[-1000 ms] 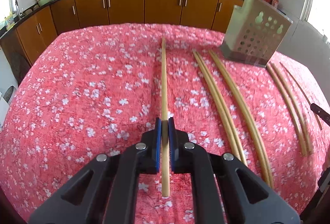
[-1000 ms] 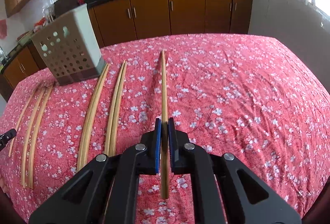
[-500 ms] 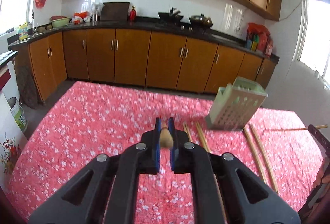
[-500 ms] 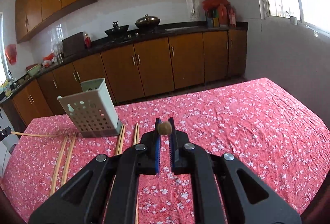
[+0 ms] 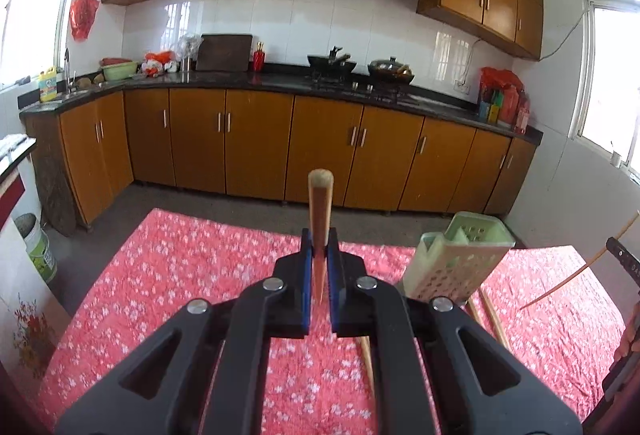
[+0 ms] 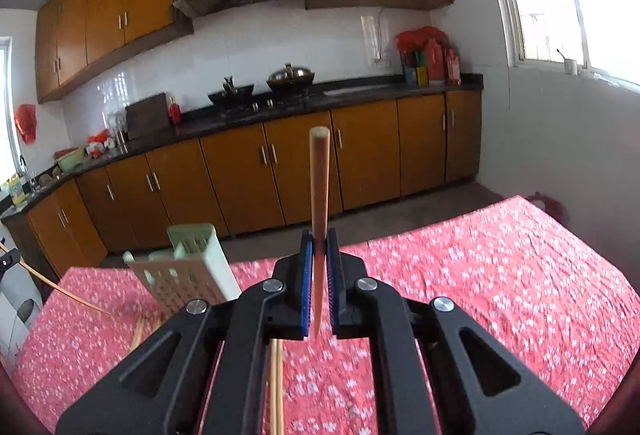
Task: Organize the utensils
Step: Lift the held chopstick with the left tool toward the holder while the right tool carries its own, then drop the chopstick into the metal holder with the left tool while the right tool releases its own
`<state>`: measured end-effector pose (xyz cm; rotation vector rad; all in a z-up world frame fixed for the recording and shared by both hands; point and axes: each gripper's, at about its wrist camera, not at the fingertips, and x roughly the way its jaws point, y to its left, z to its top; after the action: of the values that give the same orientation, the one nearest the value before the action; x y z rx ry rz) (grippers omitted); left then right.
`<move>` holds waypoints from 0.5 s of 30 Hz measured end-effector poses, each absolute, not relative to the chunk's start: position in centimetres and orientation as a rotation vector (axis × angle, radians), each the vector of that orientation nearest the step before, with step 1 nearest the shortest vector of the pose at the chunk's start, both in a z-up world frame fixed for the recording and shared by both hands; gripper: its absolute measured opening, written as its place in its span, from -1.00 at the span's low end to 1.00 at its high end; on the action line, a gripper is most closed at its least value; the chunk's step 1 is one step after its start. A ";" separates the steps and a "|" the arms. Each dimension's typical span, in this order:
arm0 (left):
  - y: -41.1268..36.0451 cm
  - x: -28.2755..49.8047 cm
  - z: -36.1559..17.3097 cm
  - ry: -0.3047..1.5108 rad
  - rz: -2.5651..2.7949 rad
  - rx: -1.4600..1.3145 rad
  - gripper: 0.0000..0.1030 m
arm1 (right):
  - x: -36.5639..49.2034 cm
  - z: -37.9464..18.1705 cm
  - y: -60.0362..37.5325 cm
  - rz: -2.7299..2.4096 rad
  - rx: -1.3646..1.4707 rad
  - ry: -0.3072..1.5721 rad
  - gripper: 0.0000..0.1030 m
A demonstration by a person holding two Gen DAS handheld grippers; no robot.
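Note:
My left gripper [image 5: 319, 247] is shut on a wooden chopstick [image 5: 320, 211] that points up and forward above the table. My right gripper [image 6: 319, 247] is shut on another wooden chopstick [image 6: 319, 187], also tilted upward. The pale green perforated utensil holder [image 5: 452, 267] stands on the red floral tablecloth [image 5: 180, 275], right of the left gripper; in the right wrist view the holder [image 6: 188, 275] is to the left. Other chopsticks [image 5: 490, 319] lie on the cloth by the holder, and some [image 6: 275, 387] lie under the right gripper.
The right gripper's chopstick shows at the far right of the left wrist view [image 5: 580, 271]. Brown kitchen cabinets [image 5: 320, 147] and a dark counter with pans stand beyond the table. A white bucket [image 5: 38, 247] sits on the floor at the left.
Both grippers have lifted their chopsticks off the cloth and tilted them upward. The views have swung from the tabletop up to the kitchen.

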<state>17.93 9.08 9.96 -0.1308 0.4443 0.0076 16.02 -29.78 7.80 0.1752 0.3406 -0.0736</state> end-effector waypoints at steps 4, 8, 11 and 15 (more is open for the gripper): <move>7.9 18.5 14.3 0.361 -0.032 -0.136 -0.85 | 16.4 11.8 -29.1 -0.038 0.208 0.235 -0.86; 6.1 19.0 17.9 0.304 -0.098 -0.159 -0.85 | 16.8 15.0 -28.1 0.042 0.273 0.153 -0.86; 4.4 19.1 19.6 0.266 -0.146 -0.166 -0.85 | 17.4 15.8 -26.9 0.107 0.287 0.135 -0.86; 2.3 19.9 19.9 0.266 -0.206 -0.174 -0.85 | 18.6 15.7 -24.9 0.146 0.241 0.156 -0.86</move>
<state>19.95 2.25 19.90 -0.1736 0.2663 -0.2060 18.60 -24.86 15.68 0.2409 0.1565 0.1457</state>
